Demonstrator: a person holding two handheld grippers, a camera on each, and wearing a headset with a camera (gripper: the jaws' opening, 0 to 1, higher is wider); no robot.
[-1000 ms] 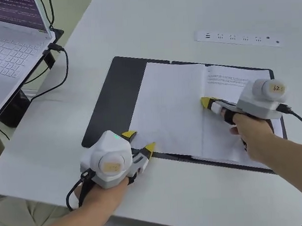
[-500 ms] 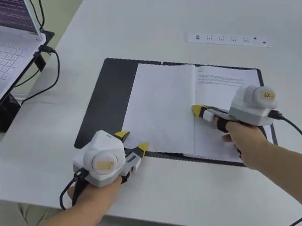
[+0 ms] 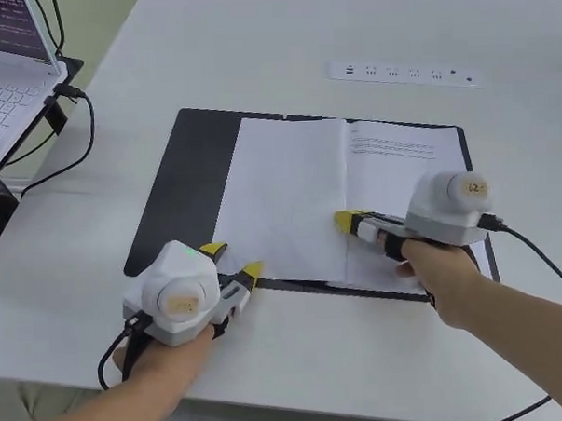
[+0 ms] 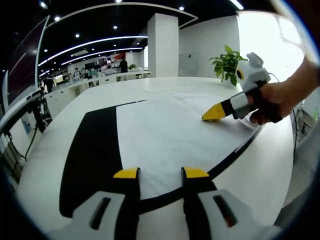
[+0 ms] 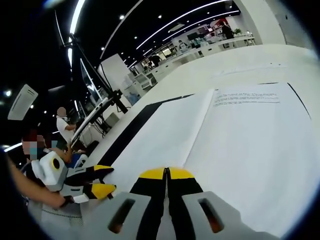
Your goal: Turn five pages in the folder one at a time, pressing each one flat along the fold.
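One folder point(image 3: 196, 186) lay open on the desk point(image 3: 255, 53), with two tools at it.
The right tool point(image 3: 345, 221), jaws together, touched the folder's fold; the left tool point(image 3: 233, 259), jaws apart, sat at the folder's near edge. One power strip point(image 3: 404, 74) lay beyond the folder.

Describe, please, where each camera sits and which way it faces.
Head view: on the headset, looking down at the open folder; left claw, left hand, right claw, right hand show.
Left gripper view: on the left claw, looking along its open jaws across the folder.
Right gripper view: on the right claw, looking along its shut jaws over the folder.
Shared: each gripper view catches the other claw.
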